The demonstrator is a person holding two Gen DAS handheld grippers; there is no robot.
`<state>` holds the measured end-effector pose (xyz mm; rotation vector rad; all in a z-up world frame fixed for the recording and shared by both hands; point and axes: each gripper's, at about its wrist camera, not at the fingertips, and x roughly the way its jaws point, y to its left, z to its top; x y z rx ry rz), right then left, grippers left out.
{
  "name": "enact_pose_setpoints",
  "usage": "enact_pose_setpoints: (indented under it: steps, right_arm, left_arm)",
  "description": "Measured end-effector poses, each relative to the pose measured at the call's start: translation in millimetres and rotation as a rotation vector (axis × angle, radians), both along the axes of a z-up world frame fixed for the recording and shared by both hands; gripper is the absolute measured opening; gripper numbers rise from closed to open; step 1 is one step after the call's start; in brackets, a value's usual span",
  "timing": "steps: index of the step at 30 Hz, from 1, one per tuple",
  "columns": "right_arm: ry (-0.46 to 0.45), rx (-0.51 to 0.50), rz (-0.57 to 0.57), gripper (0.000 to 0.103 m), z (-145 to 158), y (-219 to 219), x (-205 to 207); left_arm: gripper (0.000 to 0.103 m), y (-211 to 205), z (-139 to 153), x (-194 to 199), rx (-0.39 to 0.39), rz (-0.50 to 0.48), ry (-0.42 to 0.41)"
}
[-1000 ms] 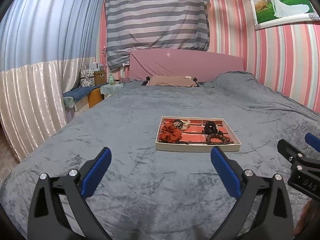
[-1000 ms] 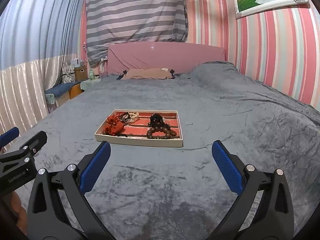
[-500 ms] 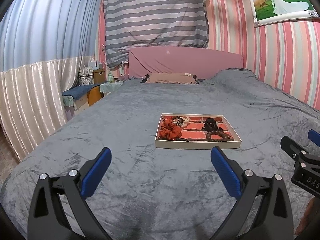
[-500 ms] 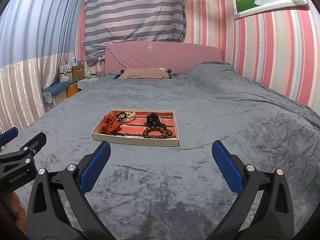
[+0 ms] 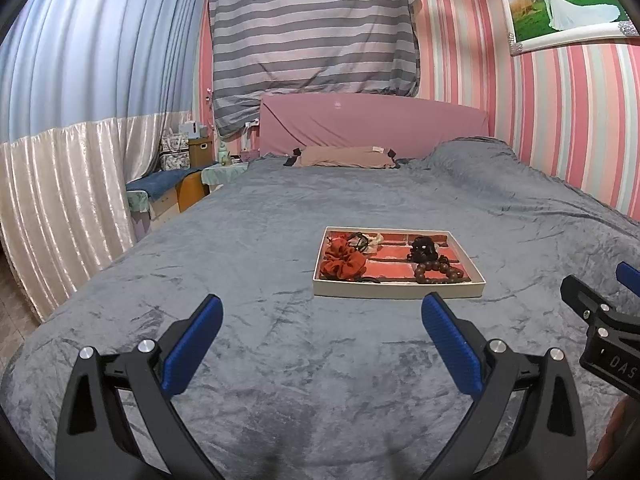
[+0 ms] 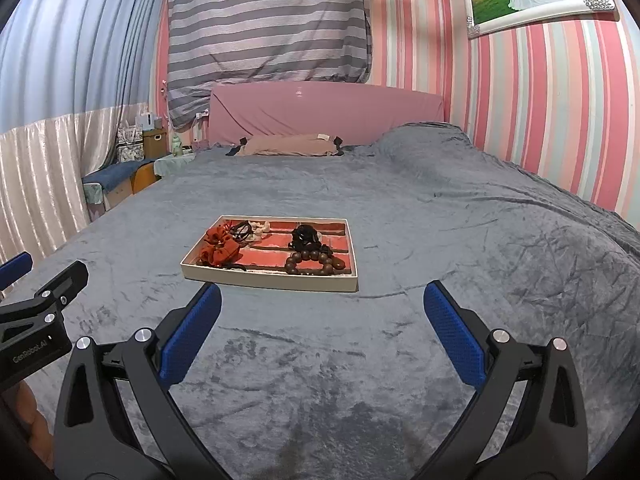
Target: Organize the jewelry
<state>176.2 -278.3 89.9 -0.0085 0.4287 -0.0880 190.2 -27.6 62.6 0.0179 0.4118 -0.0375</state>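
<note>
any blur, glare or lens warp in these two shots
Left wrist view: sharp, with no glare on the tray; fisheye bends the curtain and striped wall, corners black. Right wrist view: same bending and dark corners, tray crisp, soft even light, faint shadows.

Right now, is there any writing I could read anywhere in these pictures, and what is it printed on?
"GenRobot.AI": on the left gripper body, seen from the right wrist.
"DAS", cut off by the frame edge: on the right gripper body, seen from the left wrist.
Wedding photo and jewelry tray: no readable text.
</note>
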Motion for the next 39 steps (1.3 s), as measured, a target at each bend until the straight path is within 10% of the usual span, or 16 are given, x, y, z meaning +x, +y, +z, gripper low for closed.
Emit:
enact_pose_setpoints:
  steps: [39]
  right_arm:
    - [0.003,-0.005,-0.019,0.099,-6.7,-0.7,2.6]
  left_arm:
    - [0.097,-0.6,-2.1,-1.8,0.010,-0.007,0.000]
